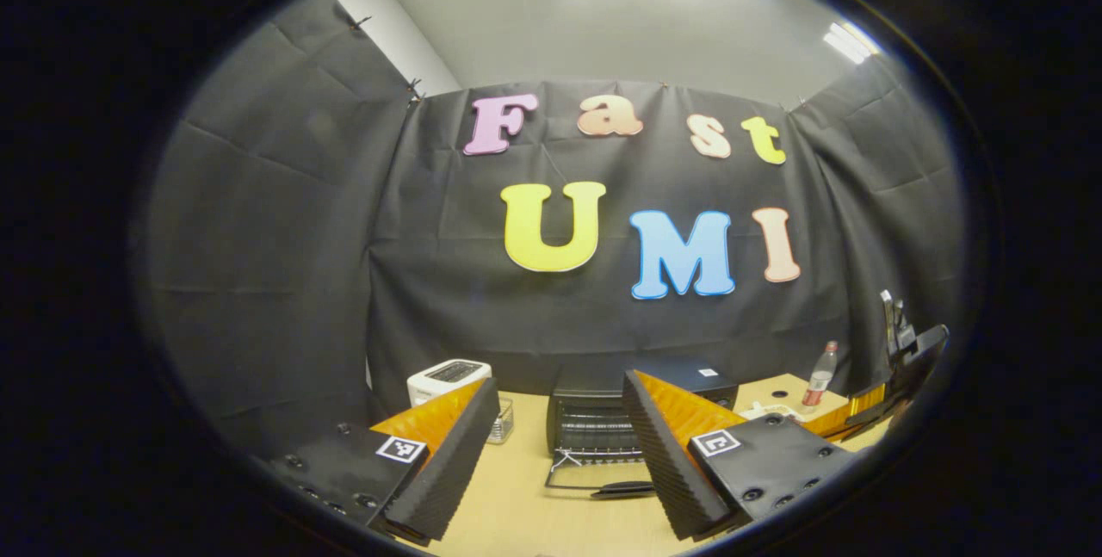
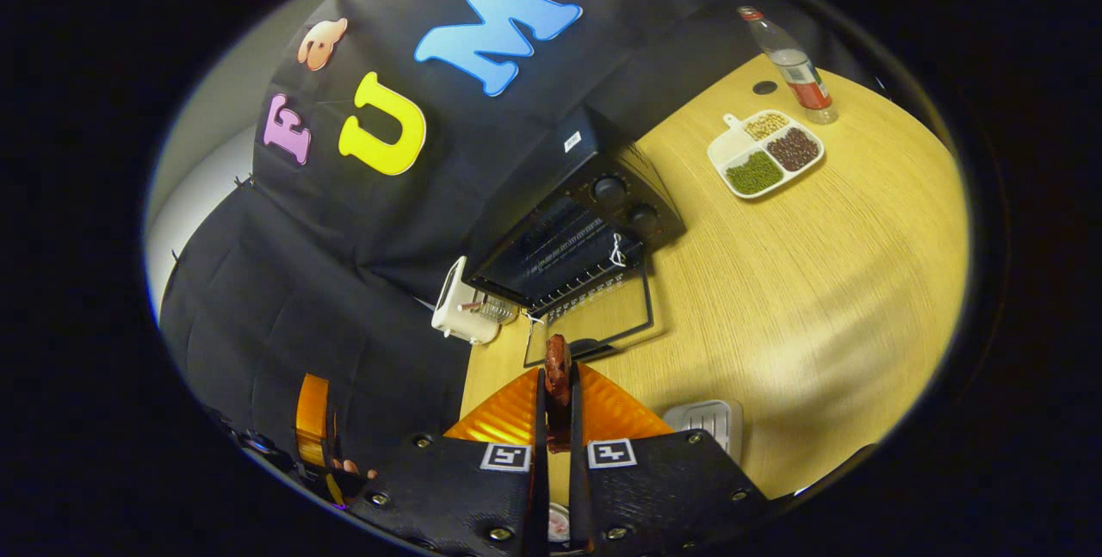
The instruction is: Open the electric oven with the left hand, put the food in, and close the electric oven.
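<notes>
The black electric oven [image 1: 594, 419] stands at the back of the wooden table, its glass door [image 1: 594, 475] folded down flat with the handle nearest me. My left gripper [image 1: 560, 385] is open and empty, a little in front of the door. In the right gripper view the oven [image 2: 603, 213] and its lowered door [image 2: 594, 320] lie ahead. My right gripper [image 2: 558, 385] is shut on a reddish-brown piece of food [image 2: 557, 359], held above the table short of the door. The right gripper [image 1: 895, 376] shows at the far right of the left gripper view.
A white toaster [image 1: 448, 378] sits left of the oven. Right of it are a divided white tray of beans [image 2: 764, 152] and a plastic bottle [image 2: 792, 66]. A white ridged dish [image 2: 710, 419] lies near the right gripper. The other gripper [image 2: 314, 419] is at lower left.
</notes>
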The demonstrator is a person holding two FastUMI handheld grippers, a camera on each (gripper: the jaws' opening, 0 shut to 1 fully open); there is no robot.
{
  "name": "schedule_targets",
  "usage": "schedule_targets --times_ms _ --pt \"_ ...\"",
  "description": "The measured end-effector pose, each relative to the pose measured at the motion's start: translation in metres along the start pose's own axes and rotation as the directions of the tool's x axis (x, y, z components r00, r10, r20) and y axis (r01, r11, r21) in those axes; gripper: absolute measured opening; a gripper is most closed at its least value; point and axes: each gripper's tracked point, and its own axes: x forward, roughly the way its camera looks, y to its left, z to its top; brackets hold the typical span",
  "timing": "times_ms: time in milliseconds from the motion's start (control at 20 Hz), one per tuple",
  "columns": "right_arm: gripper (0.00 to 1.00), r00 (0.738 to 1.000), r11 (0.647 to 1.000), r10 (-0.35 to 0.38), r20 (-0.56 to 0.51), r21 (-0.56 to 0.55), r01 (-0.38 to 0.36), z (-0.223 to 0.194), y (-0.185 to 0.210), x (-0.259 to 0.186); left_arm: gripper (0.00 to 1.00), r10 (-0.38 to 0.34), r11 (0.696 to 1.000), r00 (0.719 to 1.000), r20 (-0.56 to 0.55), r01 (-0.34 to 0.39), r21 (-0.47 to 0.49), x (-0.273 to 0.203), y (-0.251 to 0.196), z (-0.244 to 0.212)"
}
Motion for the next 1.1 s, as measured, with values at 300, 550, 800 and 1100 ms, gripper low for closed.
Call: schedule_targets --times_ms 300,550,800,1100 --pt "0.10 0.998 0.999 0.002 0.065 0.051 -0.005 0.021 0.019 0.056 0.96 0.017 1.000 0.999 -0.029 -0.018 -0.010 0.021 0.040 -0.015" --pt "0.10 0.991 0.997 0.004 0.134 0.077 -0.015 0.038 0.031 0.107 0.96 0.021 1.000 0.998 -0.053 -0.021 -0.001 0.042 0.067 -0.027" --pt "0.10 0.984 0.996 0.023 0.178 0.086 -0.039 0.045 0.040 0.158 0.96 0.033 0.999 0.996 -0.080 -0.033 0.002 0.054 0.088 -0.038" --pt "0.10 0.978 0.997 0.010 0.210 0.075 -0.027 0.058 0.032 0.210 0.91 0.078 0.997 0.991 -0.108 -0.075 0.035 0.050 0.114 -0.042"
